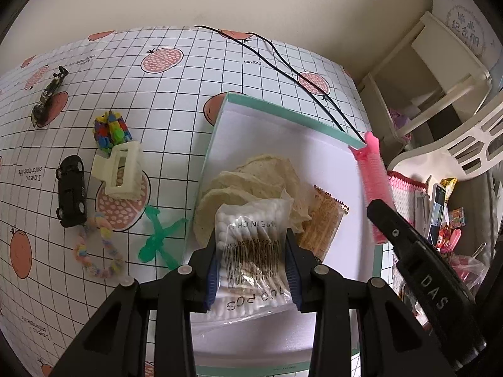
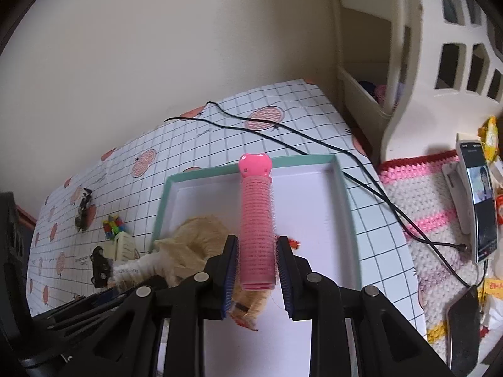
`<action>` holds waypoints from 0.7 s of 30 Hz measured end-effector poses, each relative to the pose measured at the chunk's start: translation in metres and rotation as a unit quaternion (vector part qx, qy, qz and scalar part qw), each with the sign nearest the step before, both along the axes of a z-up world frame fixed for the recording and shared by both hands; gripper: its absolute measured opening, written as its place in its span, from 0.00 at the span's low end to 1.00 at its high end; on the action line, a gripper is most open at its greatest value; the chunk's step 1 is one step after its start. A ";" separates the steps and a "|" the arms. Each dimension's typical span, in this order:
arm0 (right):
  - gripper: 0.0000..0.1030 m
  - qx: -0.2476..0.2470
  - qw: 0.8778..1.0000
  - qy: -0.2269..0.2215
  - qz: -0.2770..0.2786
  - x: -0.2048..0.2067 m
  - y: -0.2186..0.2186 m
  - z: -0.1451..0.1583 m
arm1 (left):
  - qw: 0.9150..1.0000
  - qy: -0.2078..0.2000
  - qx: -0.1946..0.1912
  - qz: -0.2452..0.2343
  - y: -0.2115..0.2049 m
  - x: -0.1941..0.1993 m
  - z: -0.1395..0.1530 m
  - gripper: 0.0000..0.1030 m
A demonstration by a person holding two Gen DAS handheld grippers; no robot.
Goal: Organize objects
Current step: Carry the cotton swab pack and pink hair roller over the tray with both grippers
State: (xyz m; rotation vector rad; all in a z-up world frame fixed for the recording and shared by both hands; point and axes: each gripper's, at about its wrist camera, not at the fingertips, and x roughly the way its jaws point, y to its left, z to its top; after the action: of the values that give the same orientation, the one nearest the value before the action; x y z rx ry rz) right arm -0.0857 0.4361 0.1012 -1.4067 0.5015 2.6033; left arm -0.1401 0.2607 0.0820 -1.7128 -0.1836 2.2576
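While both tongs hover over the shallow teal-rimmed tray (image 1: 276, 108), each one carries a load not yet set down. The left tongs (image 1: 253, 267) are closed on a clear bag of cotton swabs (image 1: 251, 235), pinched between the two blue pads (image 1: 211, 278) and held above the near half of the tray. The right tongs (image 2: 256, 267) grip a pink hair roller (image 2: 256, 220) by its lower end, pads pressed against its sides; the roller stands out along the fingers over the tray, its rounded cap (image 2: 254, 163) reaching toward the tray's far rim.

Inside the tray, some things are already gathered: a heap of cream-coloured puffs or cloth (image 1: 251, 176) at the left side and a brown snack packet (image 1: 323, 220) just beside it. The right half of the tray floor is bare.

Outside the tray, to its left on the checked counter (image 1: 176, 100), much remains: a black toy car (image 1: 71, 191), a cream hair claw (image 1: 121, 169), a multicoloured block toy (image 1: 111, 132), a pastel bead bracelet (image 1: 97, 251), a green plastic figure (image 1: 160, 235) lying closest to the tray's left edge, and a small dark toy vehicle (image 1: 48, 94) farthest from it. A black cable (image 2: 283, 135) trails past the tray's far corner.

By my reckoning the sorting is under halfway: two kinds of item sit in the tray, two more are about to join them, and six loose pieces are left on the counter.
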 end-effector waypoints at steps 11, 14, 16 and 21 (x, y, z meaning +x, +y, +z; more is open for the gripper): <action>0.26 0.016 0.999 -0.038 -0.014 -0.001 0.008 -0.016 | 1.000 -0.018 -0.009 -0.003 0.001 -0.001 -0.017 0.37; 0.26 0.012 0.997 -0.066 -0.024 -0.002 0.013 -0.029 | 1.000 -0.026 -0.013 -0.005 0.002 -0.001 -0.024 0.37; 0.26 0.008 0.996 -0.079 -0.031 0.001 0.017 -0.035 | 0.999 -0.033 -0.017 -0.007 0.003 -0.001 -0.030 0.37; 0.26 0.008 0.995 -0.097 -0.031 0.003 0.019 -0.042 | 0.999 -0.041 -0.022 -0.011 0.006 0.000 -0.038 0.37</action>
State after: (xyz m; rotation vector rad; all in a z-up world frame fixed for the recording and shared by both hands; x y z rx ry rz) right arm -0.0824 0.4550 0.0596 -1.5908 0.4870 2.3840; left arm -0.1404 0.2668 0.0440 -1.8215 -0.1338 2.1937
